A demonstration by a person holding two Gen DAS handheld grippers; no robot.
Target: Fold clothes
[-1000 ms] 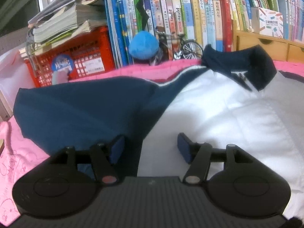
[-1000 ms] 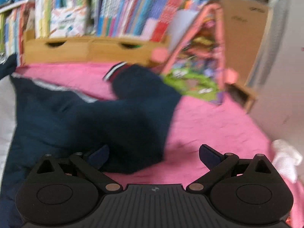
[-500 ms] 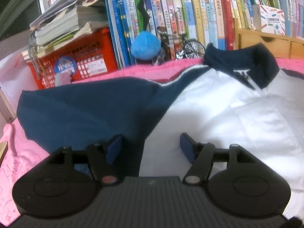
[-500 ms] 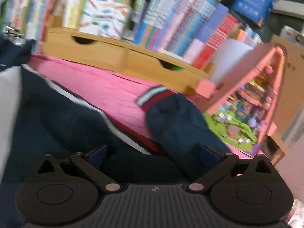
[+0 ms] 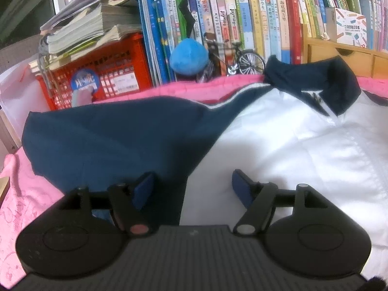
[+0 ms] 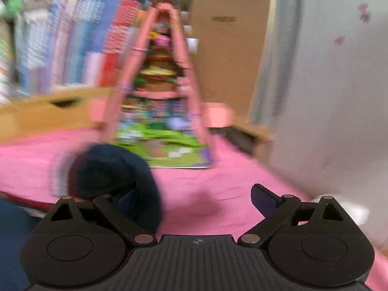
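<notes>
1. Landmark: the jacket [image 5: 278, 140], white body with navy sleeves and navy collar, spread flat on a pink cover [image 5: 21, 194].
2. Left gripper [image 5: 191, 184] hangs over the jacket where the near navy sleeve [image 5: 109, 140] meets the white chest panel. Its jaws have just been opening – now well apart; the sleeve's edge lies in the gap, neither pad pressing on it.
3. That sleeve is folded across toward the jacket's body; its outer edge lies on the pink cover.
4. Collar [image 5: 312, 80] stands at the jacket's far end, zip pull just below it.
5. Beyond the jacket: row of upright books [image 5: 242, 24], blue plush ball [image 5: 189, 55] and small model bicycle [image 5: 242, 58] just past the collar's side; red crate [image 5: 101, 77] with stacked papers on top, beyond the sleeve.
6. Right gripper [image 6: 194, 198], seen from the right wrist – frame heavily smeared. Its jaws have just been closing a little yet stand wide, nothing gripped.
7. The jacket's other sleeve [image 6: 114, 177] lies bunched on the cover, its end beside the gripper's left finger; striped cuff probably at its far end, too blurred to be sure.
8. Past that sleeve: pink-framed toy stand [image 6: 160, 92], cardboard box [image 6: 225, 48], wooden drawer unit [image 6: 48, 114].
</notes>
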